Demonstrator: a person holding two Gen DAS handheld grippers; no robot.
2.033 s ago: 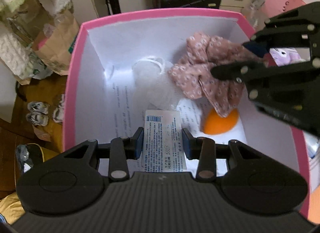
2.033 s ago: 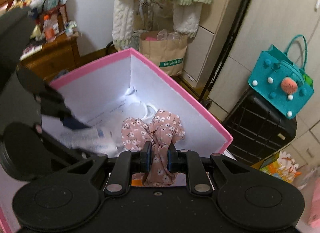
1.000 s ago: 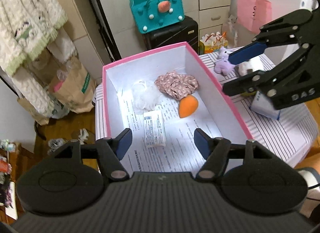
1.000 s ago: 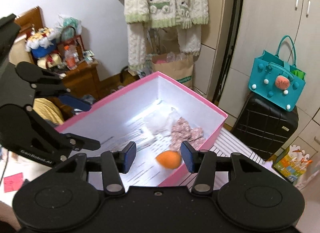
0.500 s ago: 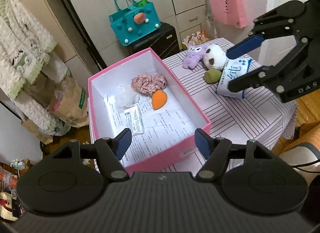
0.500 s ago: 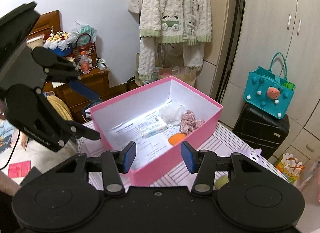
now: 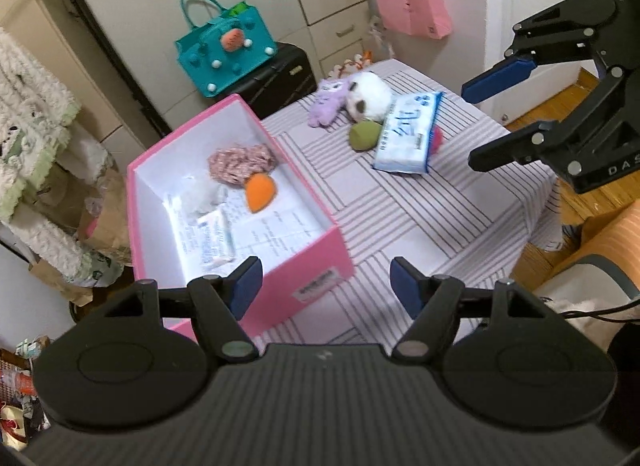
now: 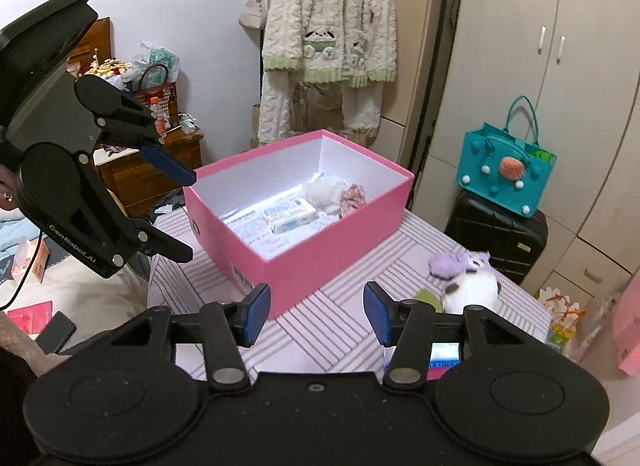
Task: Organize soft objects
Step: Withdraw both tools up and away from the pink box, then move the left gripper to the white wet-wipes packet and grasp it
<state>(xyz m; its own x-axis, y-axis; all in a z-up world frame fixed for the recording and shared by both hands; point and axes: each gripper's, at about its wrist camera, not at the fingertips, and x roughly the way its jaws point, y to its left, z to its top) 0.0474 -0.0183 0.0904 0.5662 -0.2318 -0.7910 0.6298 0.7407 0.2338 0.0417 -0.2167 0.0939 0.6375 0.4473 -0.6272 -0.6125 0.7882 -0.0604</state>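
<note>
A pink box stands on the striped tablecloth. Inside it lie a floral scrunchie, an orange sponge, a white puff and a small tissue pack. Beyond the box sit a purple plush, a white panda plush, a green ball and a blue tissue pack. My left gripper hangs open above the box's near corner. My right gripper is open too, with nothing between its fingers.
A teal bag rests on a black suitcase by the wardrobe. A pink bag hangs at the back. Knitted clothes hang on the wall, and a cluttered wooden cabinet stands at the left. The table edge drops off at the right.
Both grippers have pulled back and away from the box, so the whole table and the toys beyond it have come into view. The scrunchie and the small tissue pack, held two seconds ago, now lie inside.
</note>
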